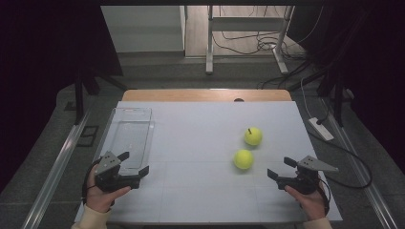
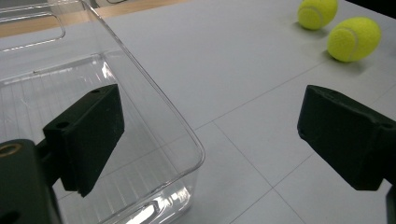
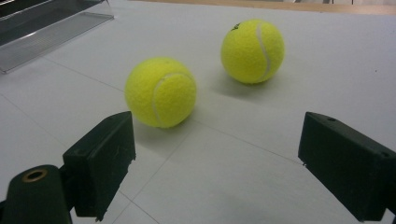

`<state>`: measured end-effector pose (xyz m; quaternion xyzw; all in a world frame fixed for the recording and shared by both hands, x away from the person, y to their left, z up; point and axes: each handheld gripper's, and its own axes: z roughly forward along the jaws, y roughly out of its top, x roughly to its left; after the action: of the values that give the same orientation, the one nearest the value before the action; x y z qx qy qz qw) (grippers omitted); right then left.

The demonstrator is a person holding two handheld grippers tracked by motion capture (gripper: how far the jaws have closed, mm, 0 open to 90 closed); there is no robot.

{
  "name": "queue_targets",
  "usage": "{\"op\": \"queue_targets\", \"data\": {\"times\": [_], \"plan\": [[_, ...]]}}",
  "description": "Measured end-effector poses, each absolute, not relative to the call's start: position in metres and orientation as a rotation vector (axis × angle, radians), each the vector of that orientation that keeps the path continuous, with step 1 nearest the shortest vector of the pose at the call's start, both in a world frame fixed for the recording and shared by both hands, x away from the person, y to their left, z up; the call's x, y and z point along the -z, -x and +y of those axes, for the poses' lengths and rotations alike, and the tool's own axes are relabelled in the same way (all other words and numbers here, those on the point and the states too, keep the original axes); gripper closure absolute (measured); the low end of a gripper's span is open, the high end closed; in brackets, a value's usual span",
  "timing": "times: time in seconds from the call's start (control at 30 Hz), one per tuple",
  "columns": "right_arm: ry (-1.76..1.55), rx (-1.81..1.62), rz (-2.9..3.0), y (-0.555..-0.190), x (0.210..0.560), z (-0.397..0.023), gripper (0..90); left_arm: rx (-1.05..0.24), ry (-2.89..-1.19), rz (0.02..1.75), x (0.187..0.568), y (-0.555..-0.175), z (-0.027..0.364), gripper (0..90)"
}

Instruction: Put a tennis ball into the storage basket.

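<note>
Both grippers, left (image 1: pixel 136 163) and right (image 1: pixel 278 168), are held open and empty; two fuzzy round tennis balls (image 1: pixel 243 159) are seen near a clear plastic bin (image 1: pixel 131 125).

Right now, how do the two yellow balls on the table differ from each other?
The near ball lies closer to the right gripper; the far ball sits behind it, toward the table's back edge. The far ball shows a small dark mark on top; the near ball shows none. In the right gripper view the near ball's seam curves across its front, while the far ball's runs down its right side. Both are fuzzy yellow tennis balls of like size, apart, untouched.
</note>
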<state>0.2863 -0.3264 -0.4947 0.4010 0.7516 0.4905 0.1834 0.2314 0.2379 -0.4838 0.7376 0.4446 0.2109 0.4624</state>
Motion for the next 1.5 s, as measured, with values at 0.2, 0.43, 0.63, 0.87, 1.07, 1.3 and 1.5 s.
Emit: {"op": "queue_targets", "data": {"times": [0.2,0.43,0.63,0.87,1.07,1.3,1.5], "plan": [[-1.124,-1.381,2.125,-0.286,0.495,-0.324,10.9,-0.521,-1.816,1.096,0.482,-0.229,0.237,8.4],[-1.111,-1.376,2.139,-0.287,0.497,-0.324,11.0,-0.51,-1.821,1.121,0.483,-0.23,0.233,8.3],[-1.115,-1.374,2.136,-0.288,0.498,-0.326,11.2,-0.502,-1.827,1.124,0.482,-0.229,0.228,8.5],[-1.118,-1.358,2.141,-0.287,0.5,-0.325,11.2,-0.476,-1.83,1.076,0.477,-0.23,0.222,8.1],[-1.136,-1.358,2.121,-0.288,0.499,-0.327,11.3,-0.462,-1.831,1.046,0.468,-0.232,0.212,8.0],[-1.144,-1.362,2.122,-0.289,0.5,-0.329,11.3,-0.422,-1.872,1.036,0.471,-0.244,0.189,8.1],[-1.156,-1.356,2.12,-0.29,0.502,-0.331,11.4,-0.398,-1.909,1.0,0.47,-0.253,0.167,8.2]]}}
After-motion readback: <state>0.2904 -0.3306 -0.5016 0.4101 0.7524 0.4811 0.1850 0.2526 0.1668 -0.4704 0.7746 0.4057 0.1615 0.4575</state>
